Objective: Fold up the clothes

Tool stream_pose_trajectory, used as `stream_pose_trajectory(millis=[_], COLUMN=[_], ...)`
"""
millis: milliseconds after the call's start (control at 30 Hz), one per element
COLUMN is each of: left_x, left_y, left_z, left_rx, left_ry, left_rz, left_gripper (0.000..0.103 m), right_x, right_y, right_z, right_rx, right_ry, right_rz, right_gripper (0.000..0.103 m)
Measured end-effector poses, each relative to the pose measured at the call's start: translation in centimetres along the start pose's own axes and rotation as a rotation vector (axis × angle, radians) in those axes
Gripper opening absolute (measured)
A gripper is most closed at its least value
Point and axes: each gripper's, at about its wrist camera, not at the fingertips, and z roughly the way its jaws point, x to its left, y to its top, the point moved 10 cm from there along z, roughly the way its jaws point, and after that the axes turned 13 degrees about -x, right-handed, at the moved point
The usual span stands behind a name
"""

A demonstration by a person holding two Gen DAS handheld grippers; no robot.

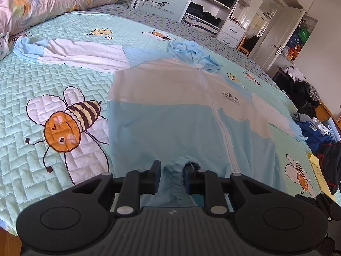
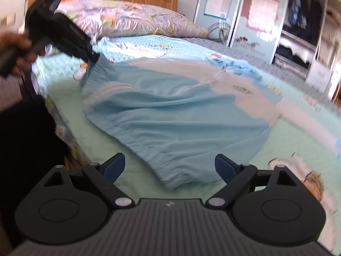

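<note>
my left claw [image 1: 172,171]: clamped on the bunched hem of the jacket [image 1: 170,111] | my right claw [image 2: 170,167]: jaws wide apart, nothing gripped, the hem's other corner just ahead between them | jacket: spread front-up on the bee-print bed [image 1: 53,81], hood toward the pillow [image 1: 42,0]

Left gripper [image 1: 171,170]: matte black body, ribbed grey plate behind the fingers carrying a small pale mark, round black disc housing on either side, silver pivot screws on the linkage arms; fingers [image 1: 154,176] black with blue pad faces. Right gripper [image 2: 169,167]: same build, blue pads on the fingers [image 2: 223,167]. A hand [image 2: 20,52] wraps the left unit's black handle; clothing beside it looks dark, blurred.
</note>
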Motion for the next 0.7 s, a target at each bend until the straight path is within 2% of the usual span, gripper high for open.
stream_pose_trajectory(millis=[33,67,133,300,367,433,567,633,700], left_x=[0.1,0.1,0.3,0.4,0.4,0.3,0.2,0.2,0.3], left_y=[0.0,0.0,-0.1,-0.3,-0.3,-0.4,-0.6,-0.6,-0.6], left_z=[0.0,0.0,0.1,0.1,0.2,0.2,0.2,0.2,0.2], left_rx=[0.001,0.003,0.007,0.012,0.014,0.017,0.022,0.022,0.023], left_ry=[0.002,0.005,0.009,0.012,0.011,0.008,0.008,0.01,0.011], left_rz=[0.0,-0.001,-0.001,-0.001,0.0,0.0,0.004,0.003,0.001], left_gripper=[0.024,0.024,0.024,0.025,0.025,0.025,0.026,0.026,0.027], right_x=[-0.2,-0.3,-0.6,-0.5,-0.6,-0.6,-0.1,0.0,-0.4], right_y=[-0.1,-0.3,-0.5,-0.3,-0.1,0.0,0.0,-0.3,-0.3], right_z=[0.2,0.5,0.6,0.6,0.7,0.8,1.3,1.5,1.6], right_rx=[0.008,0.027,0.035,-0.011,-0.02,-0.029,-0.028,-0.012,-0.003], right_ry=[-0.006,-0.002,0.002,-0.044,-0.042,-0.038,-0.062,-0.056,-0.063], right_rz=[-0.016,-0.021,-0.009,-0.117,-0.119,-0.116,-0.211,-0.207,-0.179], right_gripper=[0.074,0.058,0.046,0.046,0.042,0.032,0.03,0.006,0.006])
